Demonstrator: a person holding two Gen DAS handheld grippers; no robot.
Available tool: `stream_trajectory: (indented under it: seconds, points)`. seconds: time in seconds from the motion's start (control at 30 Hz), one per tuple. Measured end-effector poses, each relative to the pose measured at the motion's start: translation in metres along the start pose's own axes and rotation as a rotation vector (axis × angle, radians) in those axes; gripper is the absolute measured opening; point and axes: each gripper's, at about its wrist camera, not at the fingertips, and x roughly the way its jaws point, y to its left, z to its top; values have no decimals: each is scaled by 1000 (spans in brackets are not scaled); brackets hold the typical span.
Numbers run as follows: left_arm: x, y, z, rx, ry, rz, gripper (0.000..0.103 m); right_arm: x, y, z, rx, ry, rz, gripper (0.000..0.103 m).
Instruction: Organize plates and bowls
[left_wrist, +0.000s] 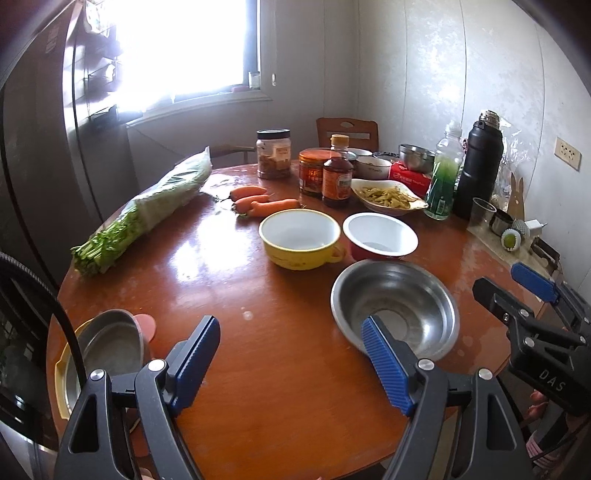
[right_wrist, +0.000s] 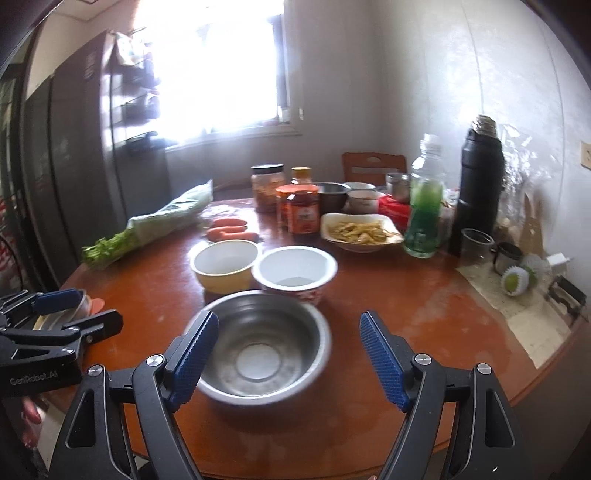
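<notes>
The steel pot (left_wrist: 110, 343) at eight o'clock in the left wrist view is half hidden behind the left gripper (left_wrist: 291, 354) and a black cable (left_wrist: 62, 325) — its yellow tray (left_wrist: 61, 373) barely shows. At four o'clock the right gripper (left_wrist: 513, 284) runs off the edge. In the right wrist view the steel bowl (right_wrist: 258, 347) is motion-blurred, and labels on the sauce jars (right_wrist: 301, 214) at twelve o'clock are unreadable.

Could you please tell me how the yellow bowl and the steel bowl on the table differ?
The yellow bowl is white inside with a small side handle; the steel bowl is bare shiny metal without one. The yellow bowl has steep, straight sides; the steel bowl flares wider and sits nearer the cameras. Both stand upright and empty on the table.
</notes>
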Motion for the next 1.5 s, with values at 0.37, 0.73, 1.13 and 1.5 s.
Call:
stream_trajectory:
  seconds: [0.37,0.73,1.13,1.5]
  points:
    - [48,-25,14,13,56,-40,81,41,-24,-4,84,71,8,80]
    - [87,-27,15,-18,128,-59,82,73,-31,-3,88,119,12,80]
    - [109,-41,8,11,167,-43,81,96,-32,-15,80,162,42,62]
    - [122,-49,-5,29,195,-65,40,109,-18,-23,44,192,100,29]
